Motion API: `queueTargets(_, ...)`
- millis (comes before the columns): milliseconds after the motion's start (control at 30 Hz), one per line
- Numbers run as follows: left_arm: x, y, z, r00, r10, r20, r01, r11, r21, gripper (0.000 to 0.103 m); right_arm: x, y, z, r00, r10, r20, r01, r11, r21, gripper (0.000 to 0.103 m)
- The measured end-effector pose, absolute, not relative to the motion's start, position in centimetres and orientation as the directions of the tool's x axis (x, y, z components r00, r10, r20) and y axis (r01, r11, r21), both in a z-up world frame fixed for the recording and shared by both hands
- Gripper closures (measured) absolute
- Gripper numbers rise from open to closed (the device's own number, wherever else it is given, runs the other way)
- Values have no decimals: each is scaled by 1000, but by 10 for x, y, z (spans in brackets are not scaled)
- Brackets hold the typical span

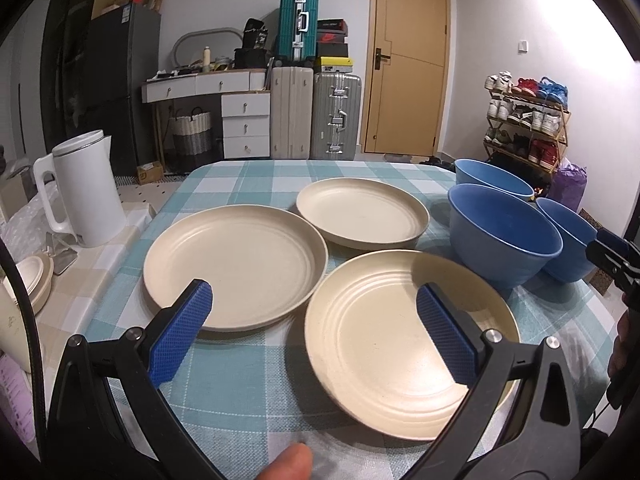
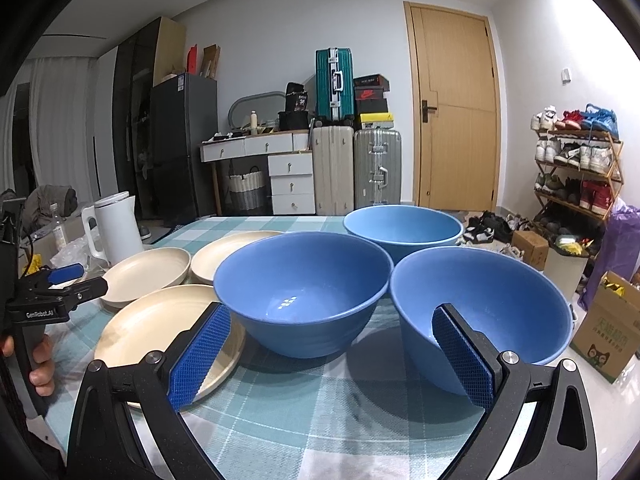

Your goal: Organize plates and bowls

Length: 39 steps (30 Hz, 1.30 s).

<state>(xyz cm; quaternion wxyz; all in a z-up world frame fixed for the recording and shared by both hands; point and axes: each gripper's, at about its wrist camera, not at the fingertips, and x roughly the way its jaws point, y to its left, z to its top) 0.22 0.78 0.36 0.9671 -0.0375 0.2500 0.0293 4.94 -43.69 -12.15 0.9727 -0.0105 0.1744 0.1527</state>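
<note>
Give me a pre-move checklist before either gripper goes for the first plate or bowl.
1. Left gripper open and holding nothing: ok.
2. Right gripper open and holding nothing: ok.
3. Three round cream plates lie flat and unstacked on the checked tablecloth: ok. The nearest plate sits just ahead of the left gripper, the other two at and.
4. Three blue bowls upright and empty: ok. Near-left bowl, near-right bowl, far bowl.
5. Gap between the two near bowls: cannot tell; their rims look almost touching.
6. White electric kettle stands left of the plates, off the stacking area: ok.
</note>
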Motion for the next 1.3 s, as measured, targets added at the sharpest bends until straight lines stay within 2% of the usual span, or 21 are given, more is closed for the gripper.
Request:
queueTargets(200,-2,21,18,864,52,-500,-107,991,-81,1,53,-425,-111,868,330,-371,-337,940,48,0)
queueTargets(700,7,53,37,806,126,-579,-183,982,-41,1,76,-367,-70,838,363,-408,-396,918,4,0)
queueTargets(1300,39,109,28,753,160,-638,-305,944,-123,1,120,-294,-62,757,437,-485,-486,873,29,0)
